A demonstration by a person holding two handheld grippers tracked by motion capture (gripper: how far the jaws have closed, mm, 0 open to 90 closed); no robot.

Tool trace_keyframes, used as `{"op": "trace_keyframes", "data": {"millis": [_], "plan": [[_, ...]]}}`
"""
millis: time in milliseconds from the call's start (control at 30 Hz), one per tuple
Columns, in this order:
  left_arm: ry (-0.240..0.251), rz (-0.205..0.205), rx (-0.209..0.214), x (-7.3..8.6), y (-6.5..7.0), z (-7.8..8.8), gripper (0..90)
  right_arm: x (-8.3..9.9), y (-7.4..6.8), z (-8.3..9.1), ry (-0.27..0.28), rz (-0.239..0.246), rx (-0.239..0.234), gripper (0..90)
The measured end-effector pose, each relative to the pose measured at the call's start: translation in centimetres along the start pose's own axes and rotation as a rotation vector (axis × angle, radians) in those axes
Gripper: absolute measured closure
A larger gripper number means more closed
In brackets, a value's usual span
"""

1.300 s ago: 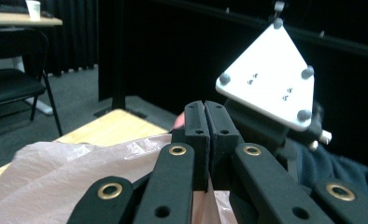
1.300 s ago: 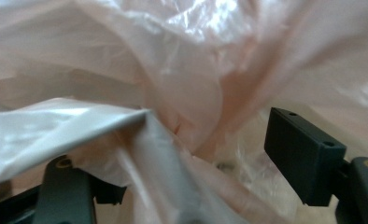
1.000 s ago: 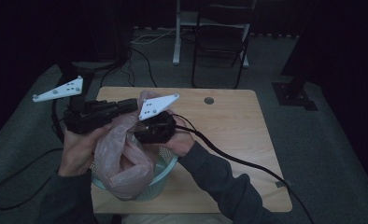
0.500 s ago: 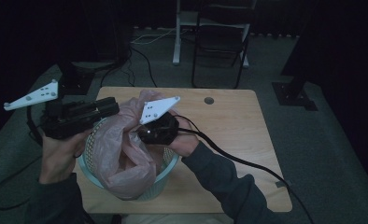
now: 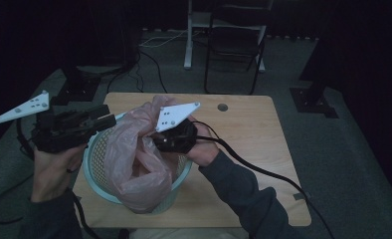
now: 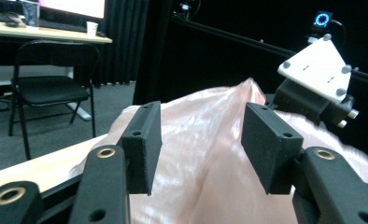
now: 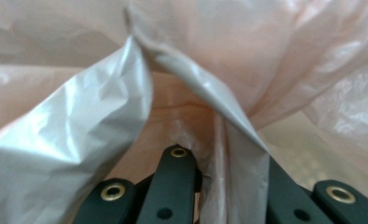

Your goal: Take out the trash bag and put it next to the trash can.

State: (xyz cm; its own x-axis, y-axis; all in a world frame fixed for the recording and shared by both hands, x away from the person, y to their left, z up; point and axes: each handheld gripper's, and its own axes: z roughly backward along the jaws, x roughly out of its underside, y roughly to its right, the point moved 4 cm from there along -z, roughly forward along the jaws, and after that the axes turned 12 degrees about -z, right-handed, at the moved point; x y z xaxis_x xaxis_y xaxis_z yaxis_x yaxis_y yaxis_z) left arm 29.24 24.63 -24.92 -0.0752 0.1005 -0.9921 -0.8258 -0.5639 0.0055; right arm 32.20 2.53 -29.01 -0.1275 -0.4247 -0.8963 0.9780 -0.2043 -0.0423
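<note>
The high view is dim and murky, the floor around the table (image 5: pixel 263 129) sinking into near black, with soft grain throughout. In the left gripper view, a bright screen (image 6: pixel 72 7) glows above the chair (image 6: pixel 51 88), which looks slightly soft. In the right gripper view, the plastic bag (image 7: pixel 79 121) shows pale glare and blurs close up.

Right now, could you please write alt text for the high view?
A person's right gripper pinches a pink plastic bag sitting in a pale mesh basket on a wooden table; the left gripper, jaws open, is beside the bag.
</note>
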Motion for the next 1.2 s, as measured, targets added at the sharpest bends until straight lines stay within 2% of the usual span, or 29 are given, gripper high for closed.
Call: {"op": "trace_keyframes", "data": {"millis": [100,200,467,633,1200], "plan": [[-0.004,0.008,-0.004,0.4,-0.2,0.4,46.5,-0.1,0.2,0.6,0.035,-0.003,-0.004,89.1],[-0.036,0.003,-0.005,0.9,-0.3,0.5,44.6,0.0,0.7,1.4,0.057,-0.024,-0.008,89.0],[-0.087,-0.007,0.014,2.0,-0.2,-0.1,43.4,-0.5,0.9,2.6,0.081,-0.021,0.001,89.1],[-0.092,-0.008,0.015,2.4,-0.2,-0.2,43.2,-0.8,1.0,3.3,0.098,-0.02,0.006,89.0],[-0.123,0.005,-0.02,3.9,-0.9,0.0,42.2,-1.8,1.3,5.2,0.154,-0.016,0.035,88.9]]}}
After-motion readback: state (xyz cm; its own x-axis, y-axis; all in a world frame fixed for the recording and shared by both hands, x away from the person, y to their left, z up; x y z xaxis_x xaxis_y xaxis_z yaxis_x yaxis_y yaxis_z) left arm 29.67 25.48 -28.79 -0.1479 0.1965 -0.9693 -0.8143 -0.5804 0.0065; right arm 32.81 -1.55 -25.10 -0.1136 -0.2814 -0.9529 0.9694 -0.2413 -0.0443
